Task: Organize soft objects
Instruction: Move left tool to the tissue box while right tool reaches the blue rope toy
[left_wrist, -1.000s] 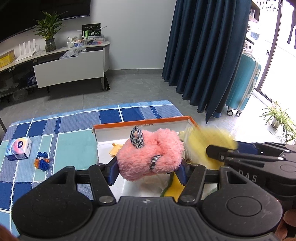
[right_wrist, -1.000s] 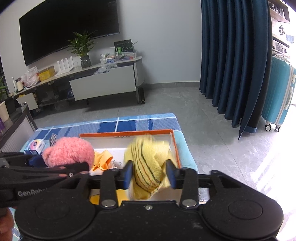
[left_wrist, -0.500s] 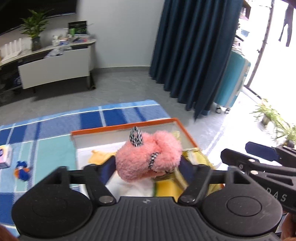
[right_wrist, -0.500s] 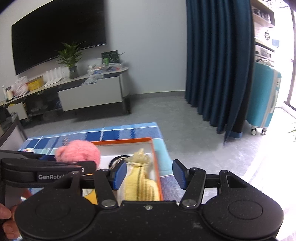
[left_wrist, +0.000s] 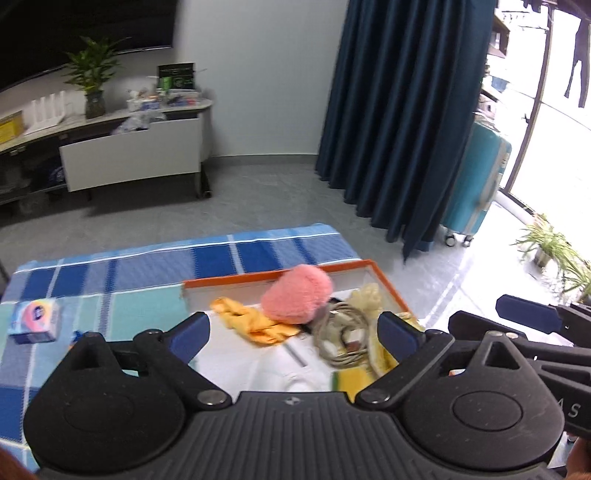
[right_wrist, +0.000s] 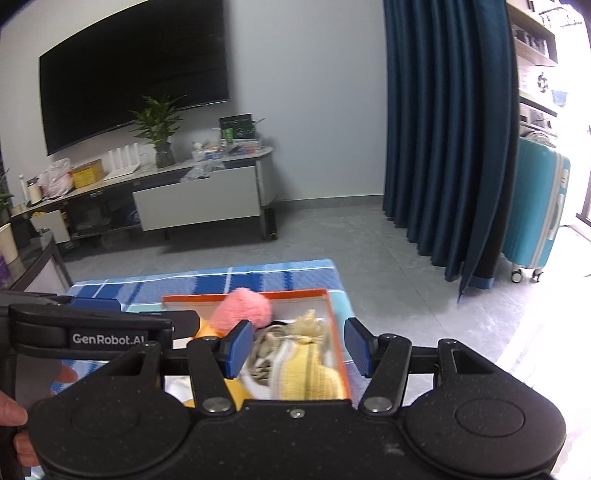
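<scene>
Both my tongs are released right now, left gripper (left_wrist: 293, 334) and right gripper (right_wrist: 298, 349) with nothing between the pads. The pink plush (left_wrist: 296, 293) sits in the orange-rimmed box (left_wrist: 388, 284) against its far wall, the yellow knit hat (right_wrist: 308, 373) along the right edge. Both look light and squishy, so I'd pinch the thick middle, not loose fluff. Box sits at the far right corner of the checked cloth (left_wrist: 147, 269).

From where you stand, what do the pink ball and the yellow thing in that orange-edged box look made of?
The pink ball looks like plush or fleece: a fuzzy, matte surface with soft, blurry edges. The yellow thing looks knitted from yarn: ribbed rows and a tufted top, possibly a small hat. The box seems to be cardboard, with thin, flat, straight walls, though that is less certain.
</scene>
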